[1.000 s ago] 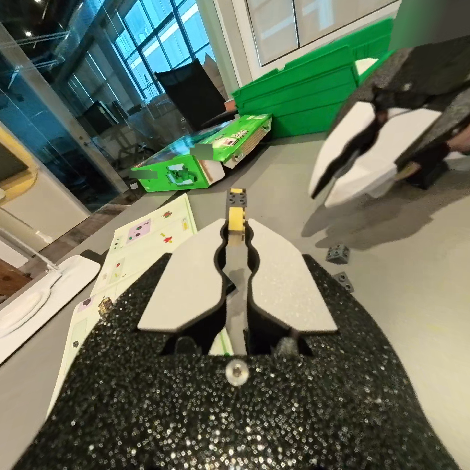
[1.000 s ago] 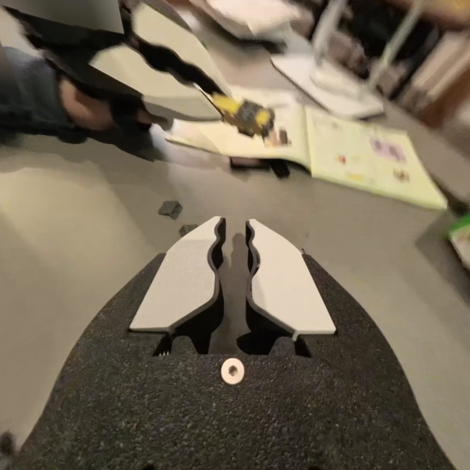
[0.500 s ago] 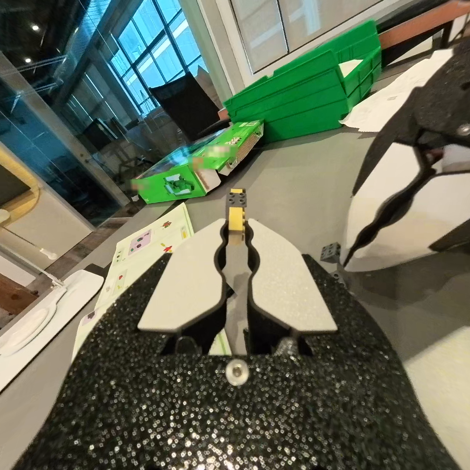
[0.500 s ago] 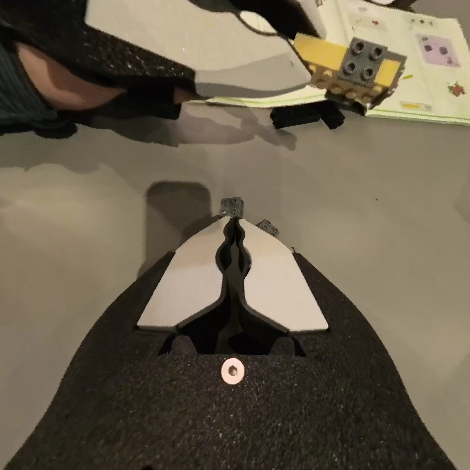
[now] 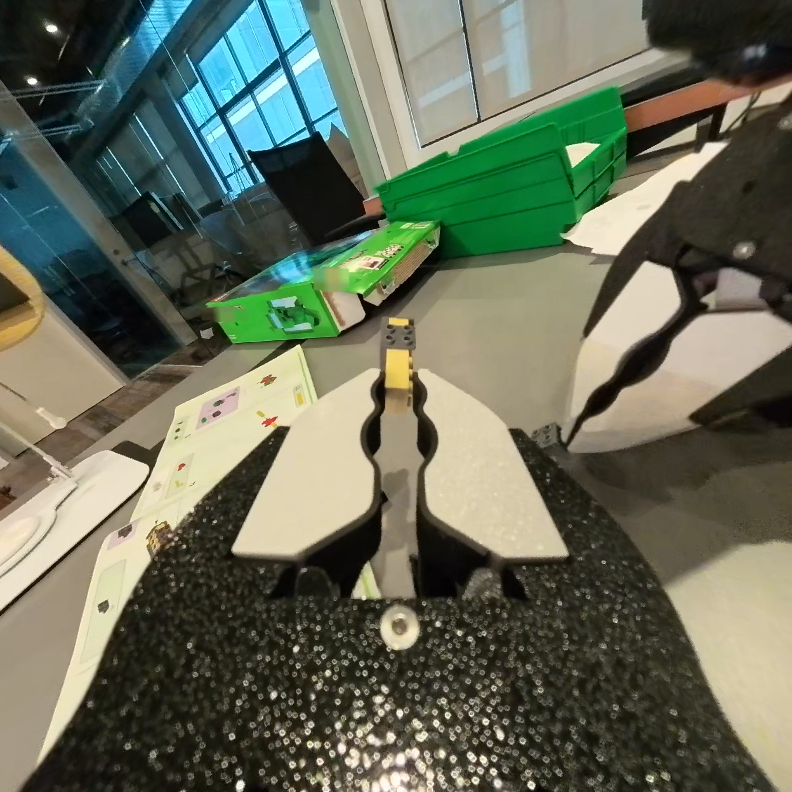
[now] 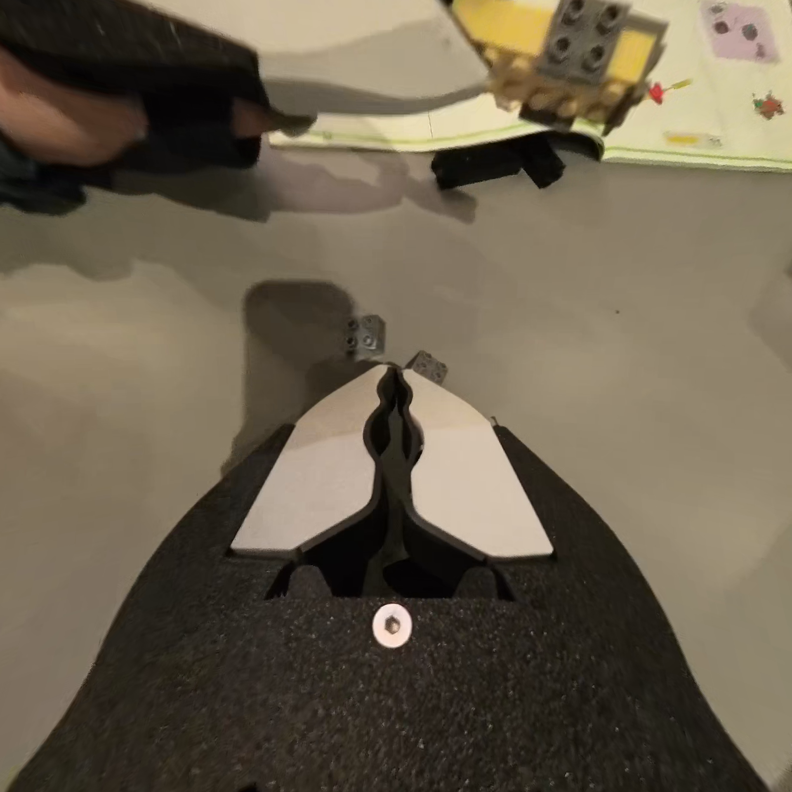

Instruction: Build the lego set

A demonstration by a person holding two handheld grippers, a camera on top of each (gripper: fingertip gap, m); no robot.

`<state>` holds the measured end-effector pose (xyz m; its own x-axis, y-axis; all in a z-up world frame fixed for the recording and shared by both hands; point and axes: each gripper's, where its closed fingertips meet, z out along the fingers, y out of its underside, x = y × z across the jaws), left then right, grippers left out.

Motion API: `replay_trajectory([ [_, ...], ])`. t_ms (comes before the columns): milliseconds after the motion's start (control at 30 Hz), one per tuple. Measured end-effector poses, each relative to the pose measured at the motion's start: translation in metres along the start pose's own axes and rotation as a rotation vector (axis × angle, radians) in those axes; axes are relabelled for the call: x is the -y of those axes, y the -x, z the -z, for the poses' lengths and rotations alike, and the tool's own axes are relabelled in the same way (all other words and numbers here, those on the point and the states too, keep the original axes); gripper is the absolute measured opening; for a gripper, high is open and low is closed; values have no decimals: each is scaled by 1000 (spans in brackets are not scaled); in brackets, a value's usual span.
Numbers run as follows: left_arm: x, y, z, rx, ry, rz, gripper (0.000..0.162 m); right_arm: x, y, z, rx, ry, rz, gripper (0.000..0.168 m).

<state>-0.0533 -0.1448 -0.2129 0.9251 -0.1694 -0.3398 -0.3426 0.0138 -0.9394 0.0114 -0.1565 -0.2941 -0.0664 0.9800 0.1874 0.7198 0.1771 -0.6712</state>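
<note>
left gripper [image 5: 398, 385]: clamped on the lego assembly [image 5: 399, 360], a yellow-and-tan stack with a dark grey studded plate on top, poking out past the tips toward 12 o'clock and held up off the table [image 5: 493, 300]

right gripper [image 6: 393, 370]: pinched together, tips basically meeting, nothing between them as far as I can see. It's pointed down at the table, tips right by the loose bricks

loose grey bricks: two small ones on the table. One [image 6: 365, 338] sits just past the right gripper's tips at about 11 o'clock, the other [image 6: 428, 367] is right beside the tips at 1 o'clock, partly tucked behind a finger

instruction booklet [image 5: 240, 407]: open on the table, 10 o'clock from the left gripper's tips

black piece [image 6: 497, 165]: lying at the booklet's near edge in the right wrist view, under the held assembly. Too blurry to call what it is

lego box [image 5: 300, 308]: green, lying on the table at 11 o'clock in the left wrist view

green bins [image 5: 514, 201]: stacked behind the box, 1 o'clock
</note>
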Motion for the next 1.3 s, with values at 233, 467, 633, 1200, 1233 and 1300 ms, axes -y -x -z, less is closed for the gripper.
replay_trajectory([
  [233, 1, 1, 1, -3, -10, 21, 11, -13, -34, 1, -188, 37, 25, 0],
  [467, 2, 2, 1, -10, -20, 51, 11, 5, -5, -4, 11, -52, -13, 0],
  [633, 2, 1, 1, -15, -22, 55, 11, -8, -30, -8, -130, 20, -41, 0],
  [1200, 2, -1, 0, -29, -22, 52, 11, 2, -28, -14, 27, 33, -104, 4],
  [1233, 2, 0, 0, -29, -22, 54, 11, 2, -32, -11, 20, 47, -24, 4],
  [1300, 2, 0, 0, -31, -22, 57, 11, 0, -38, -6, 46, 70, 127, 4],
])
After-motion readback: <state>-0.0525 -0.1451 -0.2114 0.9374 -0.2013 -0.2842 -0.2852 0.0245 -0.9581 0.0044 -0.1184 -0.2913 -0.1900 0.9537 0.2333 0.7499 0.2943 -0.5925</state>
